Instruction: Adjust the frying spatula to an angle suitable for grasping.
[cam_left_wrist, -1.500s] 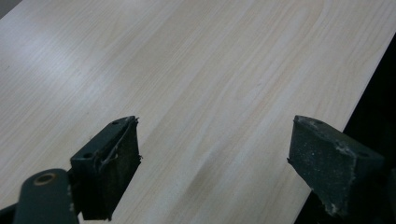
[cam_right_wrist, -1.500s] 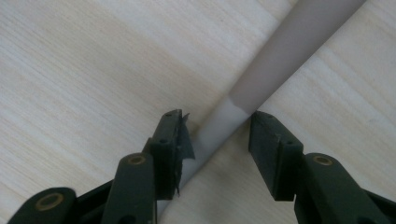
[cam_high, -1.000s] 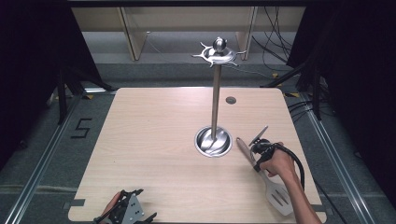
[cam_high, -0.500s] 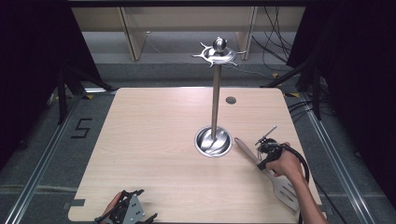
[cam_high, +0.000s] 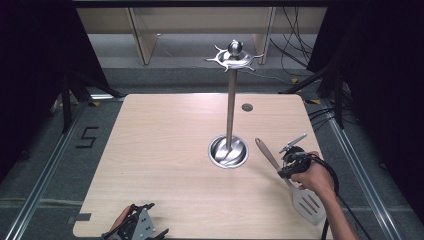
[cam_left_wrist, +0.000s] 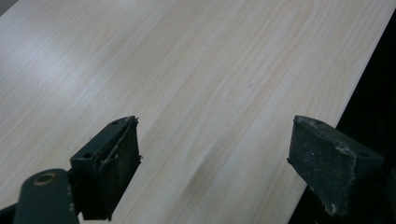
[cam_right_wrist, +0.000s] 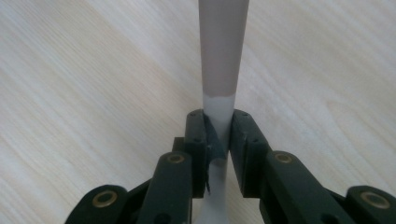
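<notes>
Since a second ago the right hand-held gripper has drawn the one spatula slightly right, away from the single steel stand. Its slotted blade hangs over the table near right. The left hand-held gripper gapes wide, empty. The right jaws pinch the spatula's pale neck.

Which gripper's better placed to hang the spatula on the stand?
Right. The right gripper is shut on the spatula beside the stand; the left gripper sits open at the near edge.
</notes>
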